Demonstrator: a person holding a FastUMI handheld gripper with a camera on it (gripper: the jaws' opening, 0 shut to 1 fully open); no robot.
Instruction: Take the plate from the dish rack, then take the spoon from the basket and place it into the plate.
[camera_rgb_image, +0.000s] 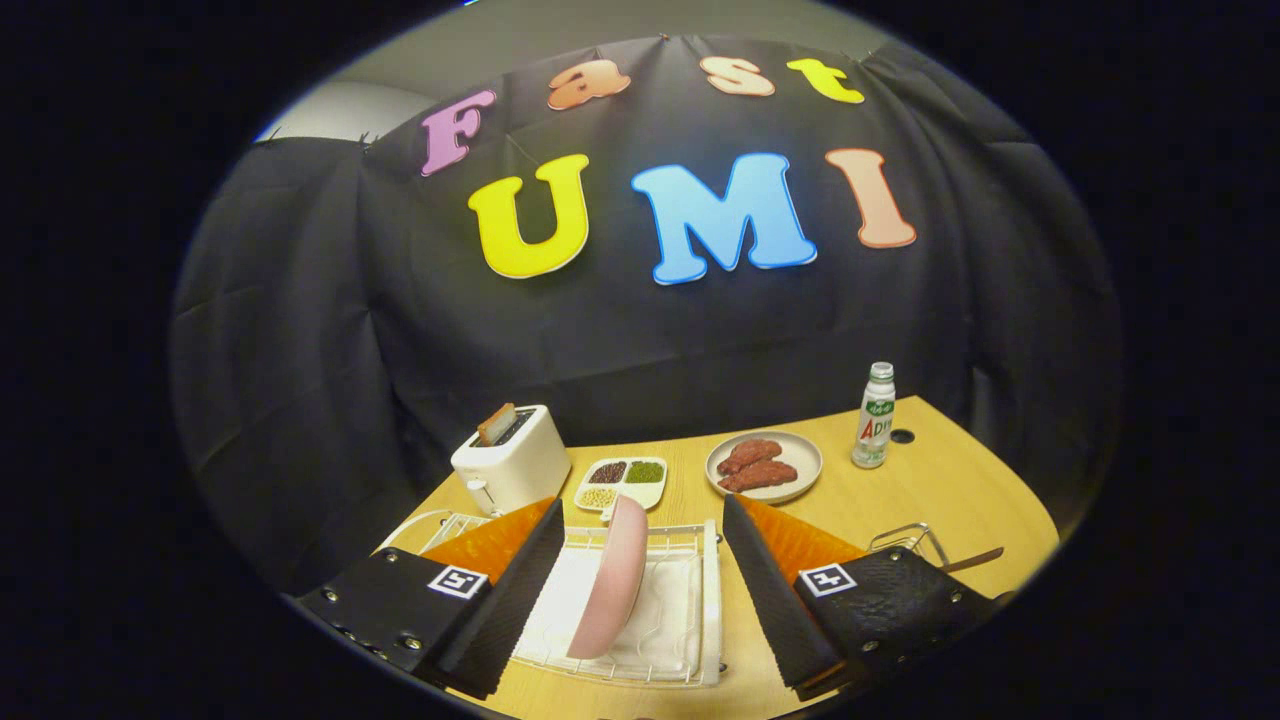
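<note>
Step in hand, by the look of it: the first one, fetching the plate (612, 580) out of the dish rack (690, 600). Hand-held gripper (640, 525) spread wide, fingers well apart, touching nothing, poised over the near edge of the tabletop (940, 500). Pink plate standing on edge in the white wire rack, tilted a little, sitting between the two fingers and nearer the left one, not yet gripped. Rack lined with a white cloth or mat, set at the near edge.

Just off the right finger, a wire basket (905, 540) with what seems a spoon handle (975, 560) poking out toward the right edge; too small to be sure of the bowl end.

Toward the far edge, unrelated to the job: a white toaster (512, 460) with a slice of bread up, a divided tray of beans (622, 482), a round dish of meat pieces (765, 466), a bottle (876, 416) near the far right corner.

Next move, as judged: ease forward and down so the plate's upper rim lies between the fingers, close on the rim squarely, then lift straight up clear of the rack wires. Risk of the thin, smooth rim slipping or the plate tipping if nudged by the left finger before closing. Spoon step still to come.
</note>
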